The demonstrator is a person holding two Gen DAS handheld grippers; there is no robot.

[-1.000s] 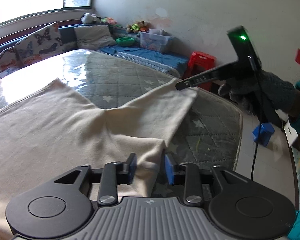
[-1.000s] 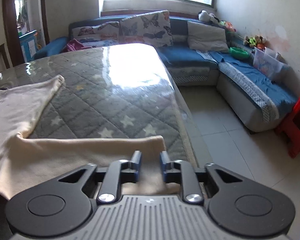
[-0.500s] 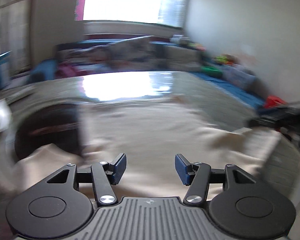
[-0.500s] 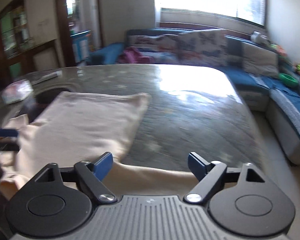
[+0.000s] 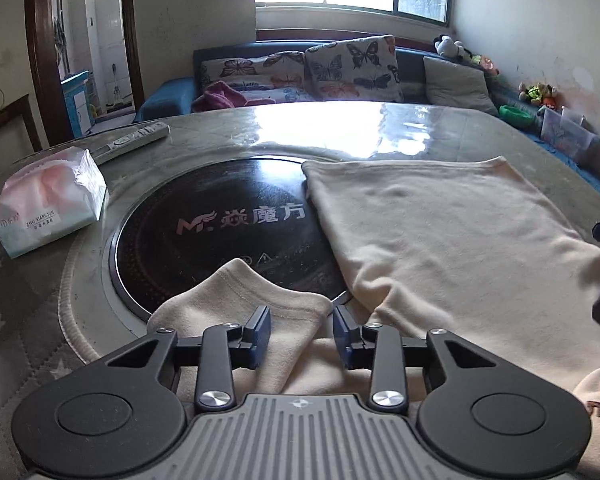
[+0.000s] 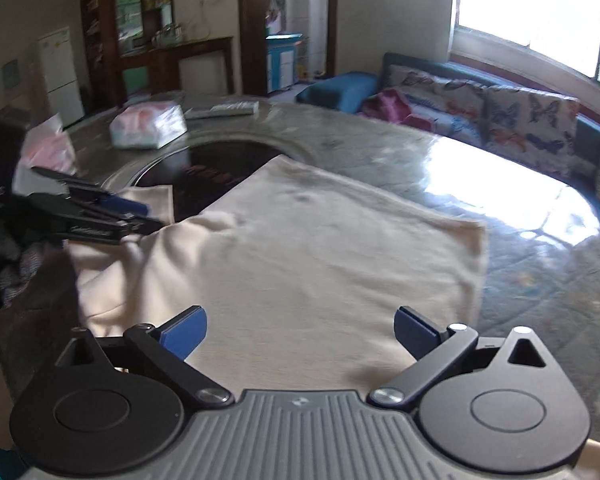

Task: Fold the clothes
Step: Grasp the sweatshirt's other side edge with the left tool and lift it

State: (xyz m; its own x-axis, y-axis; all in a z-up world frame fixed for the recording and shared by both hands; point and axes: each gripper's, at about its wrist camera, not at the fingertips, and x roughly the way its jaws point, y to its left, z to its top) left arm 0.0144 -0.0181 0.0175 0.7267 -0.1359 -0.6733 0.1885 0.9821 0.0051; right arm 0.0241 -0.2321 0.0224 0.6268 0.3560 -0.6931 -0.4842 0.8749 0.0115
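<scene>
A cream garment [image 5: 452, 240] lies spread on the table, folded over on itself, with a sleeve end [image 5: 244, 300] lying toward the left. It also shows in the right wrist view [image 6: 320, 248]. My left gripper [image 5: 302, 330] is open, its pads either side of the sleeve cloth, gripping nothing. In the right wrist view the left gripper [image 6: 140, 216] hovers over the sleeve at the far left. My right gripper [image 6: 300, 330] is wide open above the garment's near part and holds nothing.
A black round hob [image 5: 220, 224] is set into the table [image 5: 420, 128]. A tissue pack [image 5: 48, 204] and a remote [image 5: 136, 142] lie at the left. A blue sofa with butterfly cushions [image 5: 340, 68] stands behind.
Both grippers let go of the cloth edge and opened. Both swung left across the table; the garment now lies folded over, and the left gripper is over the sleeve.
</scene>
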